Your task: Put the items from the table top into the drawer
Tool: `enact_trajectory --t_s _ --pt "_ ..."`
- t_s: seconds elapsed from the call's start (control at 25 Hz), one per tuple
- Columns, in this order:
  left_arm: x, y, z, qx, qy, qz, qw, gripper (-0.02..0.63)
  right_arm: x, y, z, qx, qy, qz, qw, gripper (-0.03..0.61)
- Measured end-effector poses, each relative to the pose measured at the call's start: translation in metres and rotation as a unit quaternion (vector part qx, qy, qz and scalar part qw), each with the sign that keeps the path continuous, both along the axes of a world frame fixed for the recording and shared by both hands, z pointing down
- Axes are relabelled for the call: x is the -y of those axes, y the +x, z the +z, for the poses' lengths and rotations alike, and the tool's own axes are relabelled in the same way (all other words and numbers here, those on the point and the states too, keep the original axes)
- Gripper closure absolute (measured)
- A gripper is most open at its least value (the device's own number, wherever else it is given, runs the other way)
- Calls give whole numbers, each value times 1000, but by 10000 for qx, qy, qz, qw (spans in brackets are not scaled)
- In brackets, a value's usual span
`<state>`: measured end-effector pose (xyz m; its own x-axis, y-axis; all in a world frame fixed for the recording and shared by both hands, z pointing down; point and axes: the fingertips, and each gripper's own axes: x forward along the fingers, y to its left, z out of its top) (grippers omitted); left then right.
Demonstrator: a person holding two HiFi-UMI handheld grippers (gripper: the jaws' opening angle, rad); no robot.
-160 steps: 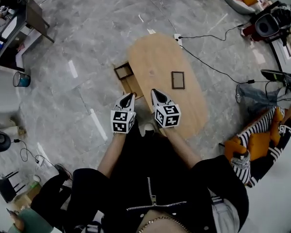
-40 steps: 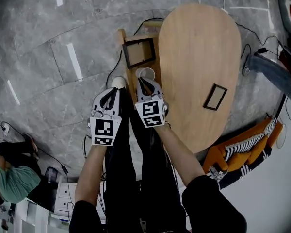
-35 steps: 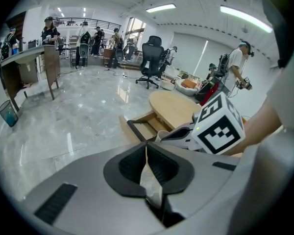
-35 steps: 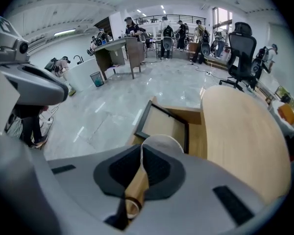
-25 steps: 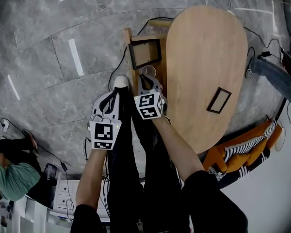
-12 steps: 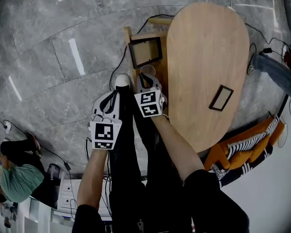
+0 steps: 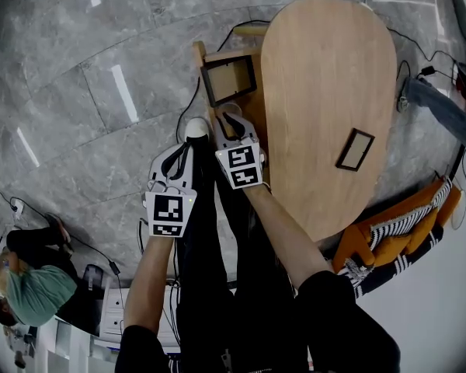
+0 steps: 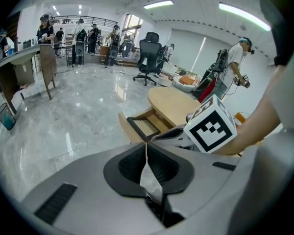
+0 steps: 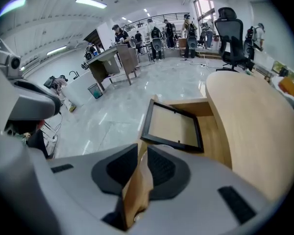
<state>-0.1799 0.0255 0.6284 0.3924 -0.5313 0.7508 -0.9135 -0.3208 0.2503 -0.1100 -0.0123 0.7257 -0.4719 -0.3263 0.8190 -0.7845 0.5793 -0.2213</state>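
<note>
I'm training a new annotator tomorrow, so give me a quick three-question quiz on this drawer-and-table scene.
1. True or false: a black frame lies in the open drawer.
2. Where is the other frame? A) on the table top B) in the drawer too C) on the floor
3. In what state are the left tongs?

Key: 1 true; 2 A; 3 shut, with nothing between them.
</note>
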Motion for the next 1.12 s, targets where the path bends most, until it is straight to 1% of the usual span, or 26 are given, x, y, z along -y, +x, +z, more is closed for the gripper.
enact_trajectory --t_s 0.16,0.24,0.28,0.52,0.8,1.04,1.12 --pt "5 9 -3 -8 44 146 9999 594 1 5 -14 159 41 110 9998 520" --pt "9 17 -5 -15 70 219 9997 594 2 9 -24 269 86 152 9995 561" --pt "11 21 -6 -20 81 272 9996 594 3 11 -30 318 113 174 9993 568" --pt "28 50 -14 -38 201 690 9974 594 13 37 -57 355 336 495 9976 569" --pt "34 93 -19 -96 264 1161 9928 594 18 90 -84 400 627 1142 9907 569" --pt "36 140 -21 -173 277 1676 9853 594 18 152 -97 456 796 1824 9789 569" --pt "36 154 -22 -199 276 1833 9825 594 16 172 -100 409 860 1973 9757 569"
